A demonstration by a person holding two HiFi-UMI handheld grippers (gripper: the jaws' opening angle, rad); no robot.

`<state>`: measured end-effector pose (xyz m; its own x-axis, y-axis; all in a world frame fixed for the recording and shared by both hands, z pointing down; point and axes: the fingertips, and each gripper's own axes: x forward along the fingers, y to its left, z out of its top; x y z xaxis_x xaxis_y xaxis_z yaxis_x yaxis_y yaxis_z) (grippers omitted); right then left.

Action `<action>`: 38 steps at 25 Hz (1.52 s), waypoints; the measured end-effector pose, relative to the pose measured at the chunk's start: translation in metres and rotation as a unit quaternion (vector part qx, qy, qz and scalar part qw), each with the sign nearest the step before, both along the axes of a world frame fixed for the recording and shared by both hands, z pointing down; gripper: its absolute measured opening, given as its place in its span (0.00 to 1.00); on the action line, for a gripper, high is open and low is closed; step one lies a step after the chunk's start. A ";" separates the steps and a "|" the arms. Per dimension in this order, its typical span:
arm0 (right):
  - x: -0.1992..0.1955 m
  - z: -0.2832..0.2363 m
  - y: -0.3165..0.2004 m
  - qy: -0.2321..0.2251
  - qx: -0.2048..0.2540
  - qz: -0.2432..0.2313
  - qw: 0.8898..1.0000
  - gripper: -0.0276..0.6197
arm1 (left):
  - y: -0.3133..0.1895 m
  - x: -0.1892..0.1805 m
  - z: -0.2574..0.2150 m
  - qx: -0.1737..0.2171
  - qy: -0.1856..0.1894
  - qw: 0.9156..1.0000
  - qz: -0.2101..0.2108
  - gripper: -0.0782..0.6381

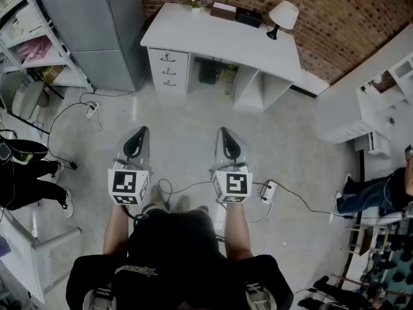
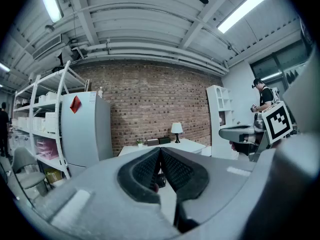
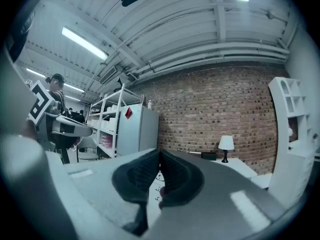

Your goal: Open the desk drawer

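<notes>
The desk drawer (image 1: 169,57) lies well beyond the closed left hand-held gripper (image 1: 138,136).

Brightly, evenly lit by ceiling tube lights (image 2: 243,9) high above the jaws, blown out to plain white. Heavily fisheyed in both gripper views, black at the corners, soft close to the lens, sharper at the brick wall (image 2: 150,109) beyond the jaws. Only faint shadows on the floor (image 1: 187,141) ahead of the jaws.
</notes>
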<state>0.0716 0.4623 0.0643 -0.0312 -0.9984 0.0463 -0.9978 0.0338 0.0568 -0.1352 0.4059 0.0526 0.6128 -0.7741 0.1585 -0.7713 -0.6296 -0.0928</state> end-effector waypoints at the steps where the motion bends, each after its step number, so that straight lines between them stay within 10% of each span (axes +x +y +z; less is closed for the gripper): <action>1: 0.001 0.000 0.001 0.001 0.001 0.000 1.000 0.05 | 0.001 0.002 0.000 -0.001 0.002 1.000 0.000 0.12; 23: 0.016 0.003 -0.023 0.003 0.000 0.008 1.000 0.05 | -0.017 0.017 0.001 0.004 0.001 1.000 -0.005 0.12; 38: -0.009 0.018 -0.165 0.002 -0.011 0.032 0.999 0.05 | -0.173 -0.001 0.020 -0.015 0.000 1.000 0.019 0.12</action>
<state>0.0621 0.2972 0.0825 0.0320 -0.9972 0.0683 -0.9978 -0.0279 0.0598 -0.1362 0.2330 0.0727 0.6417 -0.7452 0.1811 -0.7467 -0.6610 -0.0741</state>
